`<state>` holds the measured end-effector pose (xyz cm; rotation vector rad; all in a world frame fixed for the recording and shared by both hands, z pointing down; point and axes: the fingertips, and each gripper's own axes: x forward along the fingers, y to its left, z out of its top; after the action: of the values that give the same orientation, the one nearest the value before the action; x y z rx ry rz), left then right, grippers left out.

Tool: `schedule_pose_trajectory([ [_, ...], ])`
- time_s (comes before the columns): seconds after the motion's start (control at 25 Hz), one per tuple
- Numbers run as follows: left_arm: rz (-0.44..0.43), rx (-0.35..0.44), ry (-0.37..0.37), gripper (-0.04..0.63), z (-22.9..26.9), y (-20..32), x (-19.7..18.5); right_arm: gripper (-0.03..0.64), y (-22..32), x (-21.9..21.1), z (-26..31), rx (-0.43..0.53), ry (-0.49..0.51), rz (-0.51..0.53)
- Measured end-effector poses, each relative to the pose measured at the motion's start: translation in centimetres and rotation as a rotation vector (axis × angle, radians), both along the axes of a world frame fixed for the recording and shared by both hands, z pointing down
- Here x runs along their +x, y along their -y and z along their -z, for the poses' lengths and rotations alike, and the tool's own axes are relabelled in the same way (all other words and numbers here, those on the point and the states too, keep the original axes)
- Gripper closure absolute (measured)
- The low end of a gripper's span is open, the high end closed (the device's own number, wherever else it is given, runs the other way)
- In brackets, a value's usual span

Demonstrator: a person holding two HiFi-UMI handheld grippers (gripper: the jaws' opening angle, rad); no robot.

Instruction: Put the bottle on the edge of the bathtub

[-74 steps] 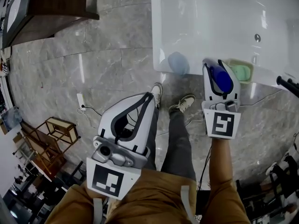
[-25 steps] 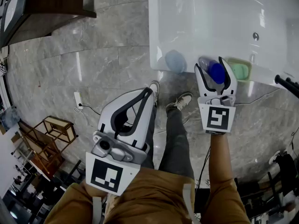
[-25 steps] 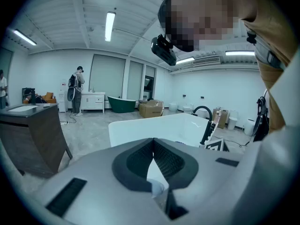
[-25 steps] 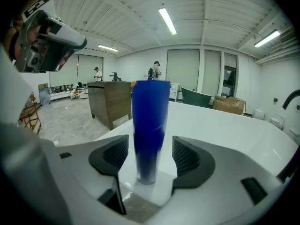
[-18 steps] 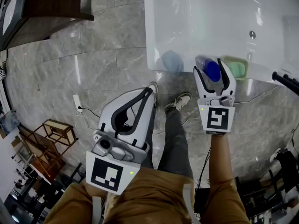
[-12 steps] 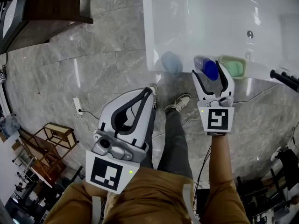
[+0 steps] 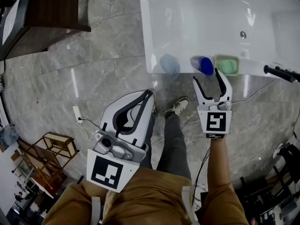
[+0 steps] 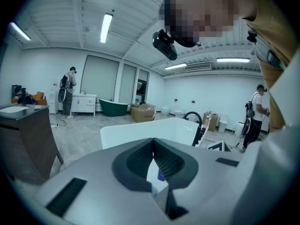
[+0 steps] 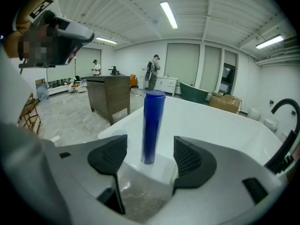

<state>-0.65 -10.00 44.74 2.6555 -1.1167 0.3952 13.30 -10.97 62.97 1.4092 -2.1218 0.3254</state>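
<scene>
A tall blue bottle (image 7: 202,65) (image 9: 153,125) stands upright on the near rim of the white bathtub (image 7: 151,41) (image 9: 211,125). My right gripper (image 7: 212,80) (image 9: 149,157) sits just short of it. Its jaws are wide open, and the dark pads (image 9: 110,157) on either side do not touch the bottle. My left gripper (image 7: 149,95) (image 8: 153,143) hangs low over the floor by the person's legs. Its jaws are shut with the tips together and nothing between them.
On the same rim, a green soap dish (image 7: 229,65) lies right of the bottle and a pale blue round thing (image 7: 169,63) left of it. A black faucet (image 7: 281,72) (image 9: 287,130) stands at the right. A dark wooden cabinet (image 7: 47,6) is at the far left.
The right gripper's jaws have spread and let go of the bottle. The gripper has drawn back toward the person while the bottle stays on the rim. The left gripper has kept still.
</scene>
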Motion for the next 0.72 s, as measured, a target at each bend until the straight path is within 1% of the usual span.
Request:
schedule_pose_trajectory([
  [0.12,-0.023,-0.003,-0.004,0.588,0.6,-0.6,-0.5,0.318,-0.6,0.4,0.7,-0.01,-0.033,-0.026],
  [0.4,-0.077,0.011,-0.012,0.588,2.2,-1.8,-1.2,0.325,-2.2,0.4,2.6,-0.034,-0.044,-0.053],
  [0.52,-0.091,0.011,-0.024,0.588,2.7,-2.0,-1.8,0.352,-2.9,0.3,3.9,-0.041,-0.065,-0.059],
  [0.6,-0.092,0.008,-0.035,0.588,3.2,-2.2,-2.2,0.385,-3.4,0.1,4.8,-0.043,-0.094,-0.054],
  [0.72,-0.1,0.014,-0.051,0.588,4.2,-2.4,-2.6,0.457,-3.9,0.2,6.4,-0.033,-0.139,-0.051],
])
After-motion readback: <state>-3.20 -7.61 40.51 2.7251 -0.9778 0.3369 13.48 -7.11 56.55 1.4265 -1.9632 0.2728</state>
